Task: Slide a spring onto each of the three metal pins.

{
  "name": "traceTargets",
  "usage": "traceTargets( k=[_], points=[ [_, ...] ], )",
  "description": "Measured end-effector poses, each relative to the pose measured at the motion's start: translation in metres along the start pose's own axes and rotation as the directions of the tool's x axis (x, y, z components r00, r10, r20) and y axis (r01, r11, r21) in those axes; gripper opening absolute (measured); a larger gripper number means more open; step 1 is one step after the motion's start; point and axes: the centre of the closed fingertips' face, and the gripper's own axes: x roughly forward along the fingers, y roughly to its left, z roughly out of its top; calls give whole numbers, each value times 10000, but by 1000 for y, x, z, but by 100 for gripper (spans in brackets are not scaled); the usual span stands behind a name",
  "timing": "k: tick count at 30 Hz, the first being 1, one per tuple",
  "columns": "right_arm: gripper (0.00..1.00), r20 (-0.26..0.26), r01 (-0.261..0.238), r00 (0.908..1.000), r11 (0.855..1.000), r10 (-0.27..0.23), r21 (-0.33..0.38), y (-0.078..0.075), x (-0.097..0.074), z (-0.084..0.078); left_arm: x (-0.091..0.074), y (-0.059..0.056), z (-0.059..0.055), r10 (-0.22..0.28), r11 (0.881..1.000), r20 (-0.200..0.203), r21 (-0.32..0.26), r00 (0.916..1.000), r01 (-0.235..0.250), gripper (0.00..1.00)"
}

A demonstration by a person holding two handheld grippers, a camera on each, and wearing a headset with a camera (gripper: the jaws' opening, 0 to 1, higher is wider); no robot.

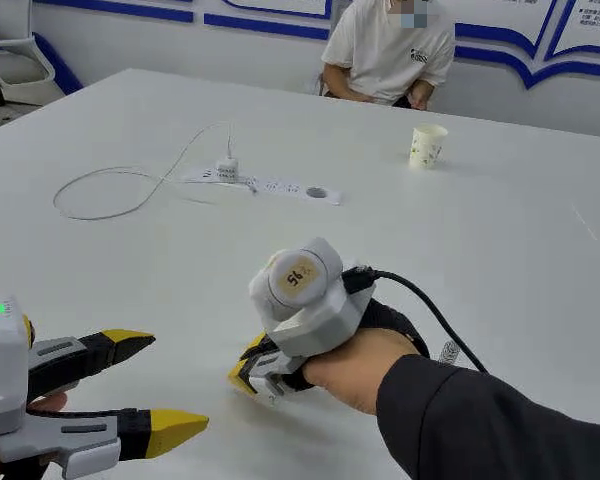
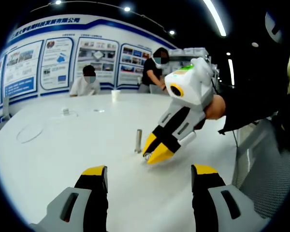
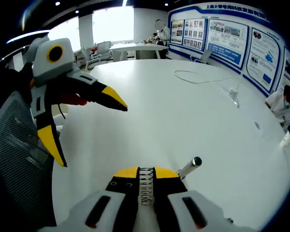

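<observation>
Nearest, in the right gripper view: spring [image 3: 145, 187] pinched between the closed jaws of the right gripper [image 3: 146, 172], lying along them, far end about level with the tips. Just beside those tips, one pin [image 3: 190, 167] on the table [image 3: 183, 111], standing upright as seen from the left gripper view. No contact between spring and pin to be made out.

Judging by that, step in hand: threading this spring over the pin's top. To do it well:
- Lift enough to clear the pin head with the spring's open end.
- Tip the gripper to line up coil axis with pin before lowering.
- Keep the squeeze light, since so thin a coil would likely buckle or shoot out sideways under a hard pinch.
- Lower slowly and ease off only with several turns round the pin.
- Avoid nudging the pin, which is probably free-standing and easy to topple.

Left gripper [image 2: 150, 170] wide open, holding nothing, low over the table short of the pin. Handy for steadying the pin if needed.

Farther off, power strip [image 1: 270, 185] with cable [image 1: 110, 190], then cup [image 1: 427, 146], all well clear of the work.
</observation>
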Motion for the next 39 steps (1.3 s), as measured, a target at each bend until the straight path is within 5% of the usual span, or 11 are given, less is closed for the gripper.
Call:
traceTargets(
  k=[23, 39],
  points=[
    [12, 1071, 534, 9924, 9960, -608, 712, -11, -39, -2, 1, -1, 0, -75, 9999, -46, 73, 10000, 75, 71],
    [12, 2665, 684, 9592, 9920, -947, 1064, -15, -65, 26, 1, -4, 1, -160, 9998, -55, 146, 9999, 161, 71]
  ],
)
